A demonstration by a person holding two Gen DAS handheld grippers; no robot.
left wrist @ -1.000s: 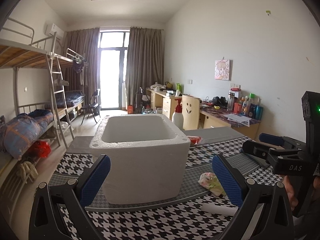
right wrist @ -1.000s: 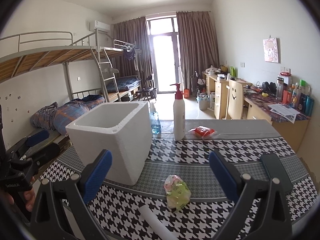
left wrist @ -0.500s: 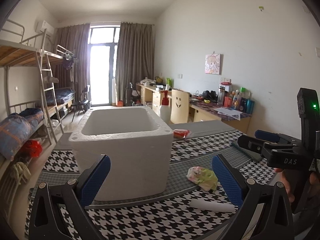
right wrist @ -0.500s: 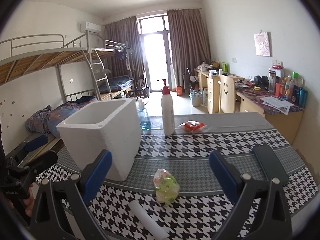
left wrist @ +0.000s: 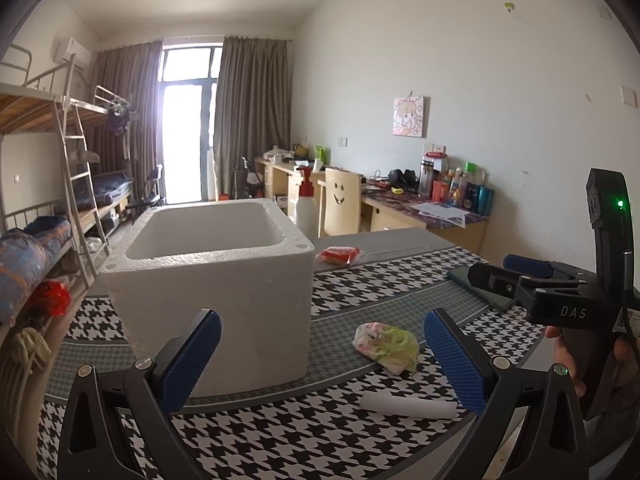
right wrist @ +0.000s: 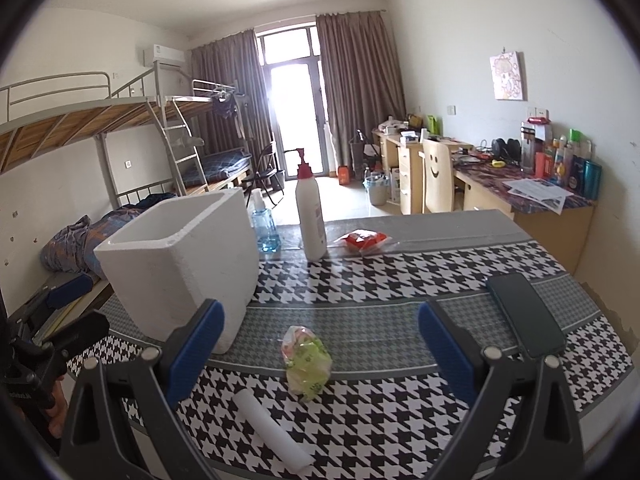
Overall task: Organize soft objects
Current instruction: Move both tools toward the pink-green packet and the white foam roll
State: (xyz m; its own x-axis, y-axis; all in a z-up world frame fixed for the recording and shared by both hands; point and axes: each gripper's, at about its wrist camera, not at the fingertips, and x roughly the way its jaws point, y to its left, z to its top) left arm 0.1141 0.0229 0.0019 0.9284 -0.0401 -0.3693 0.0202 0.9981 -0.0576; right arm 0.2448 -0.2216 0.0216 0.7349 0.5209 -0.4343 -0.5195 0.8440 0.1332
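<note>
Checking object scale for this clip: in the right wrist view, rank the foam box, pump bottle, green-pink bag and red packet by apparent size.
1. foam box
2. pump bottle
3. green-pink bag and red packet: similar; the bag is nearer the camera, so unranked.

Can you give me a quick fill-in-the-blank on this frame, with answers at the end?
1. Both the left gripper and the right gripper have their jaws ____.
2. The white foam box is open at the ____.
3. The pump bottle has a ____ pump head.
4. The crumpled green bag lies on the table between the foam box and the dark ____.

Answers: open; top; red; phone
</note>
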